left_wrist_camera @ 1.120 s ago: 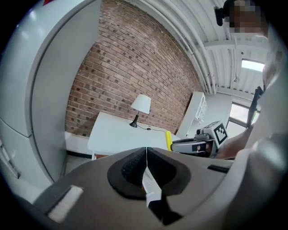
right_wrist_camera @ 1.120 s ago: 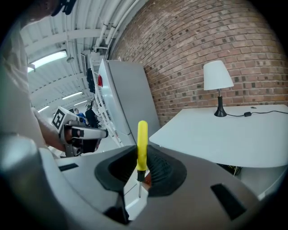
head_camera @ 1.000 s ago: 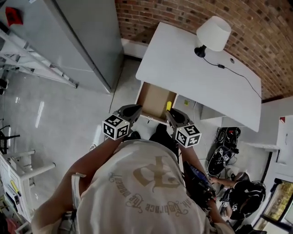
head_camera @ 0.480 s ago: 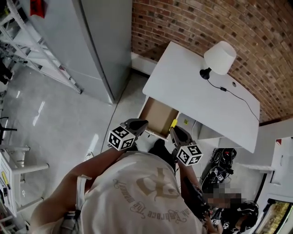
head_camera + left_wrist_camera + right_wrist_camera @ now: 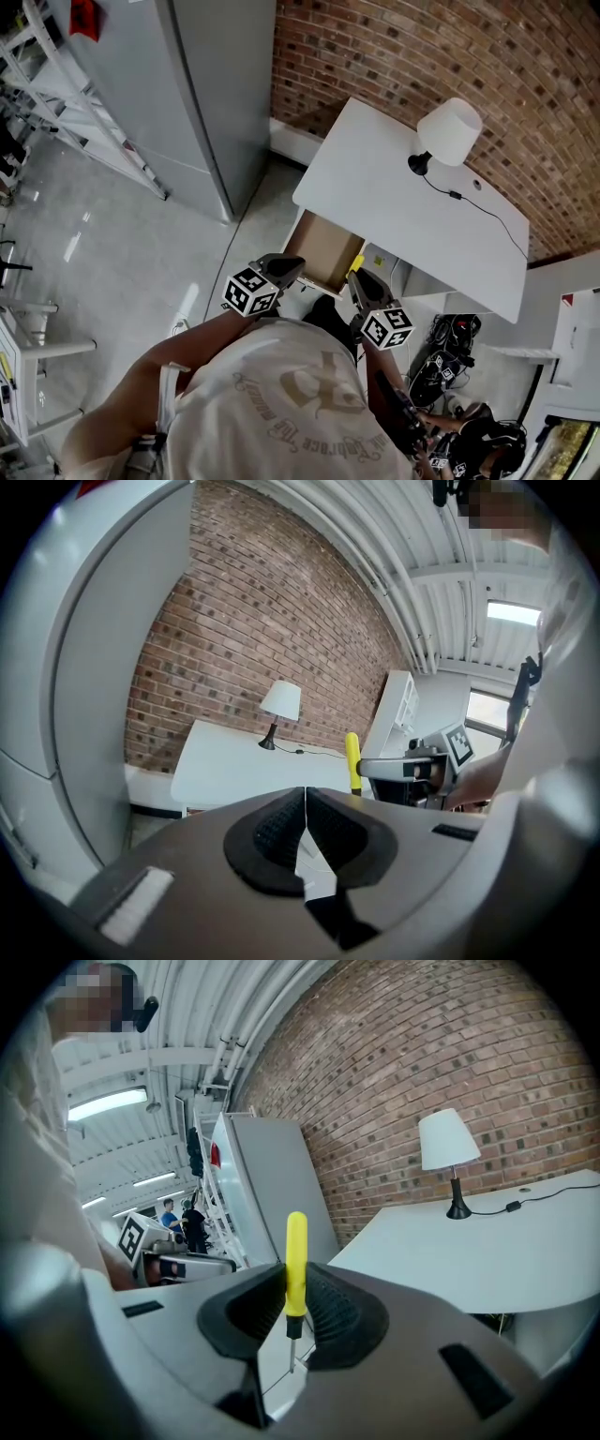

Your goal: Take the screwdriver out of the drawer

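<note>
- My right gripper [image 5: 295, 1283] is clamped on the screwdriver [image 5: 296, 1260]. The ribbed fingers [image 5: 333, 1314] pinch the lower part of the yellow handle from both sides.
- The screwdriver stands upright. The top of the handle pokes above the pads and the thin metal shaft points down below them.
- In the head view the right gripper [image 5: 361, 277] and the yellow handle [image 5: 356, 265] sit at the near right corner of the open drawer [image 5: 323, 246]. It looks lifted clear of the drawer, not lying in it.
- The drawer hangs out from under the white bench [image 5: 403, 216]. The lamp [image 5: 448, 131] is at the far end, well apart.
- My left gripper [image 5: 306, 827] has its fingers pressed together on nothing. It is at the drawer's near left corner [image 5: 286, 265].
- Handling guess: light, stiff, not fragile. The smooth round plastic handle is probably slippery, so it could slide or swing in a two-sided pinch.
- Best hold is the handle, where I have it. The shaft is too thin for the pads.
- Firm squeeze, keep it vertical.
</note>
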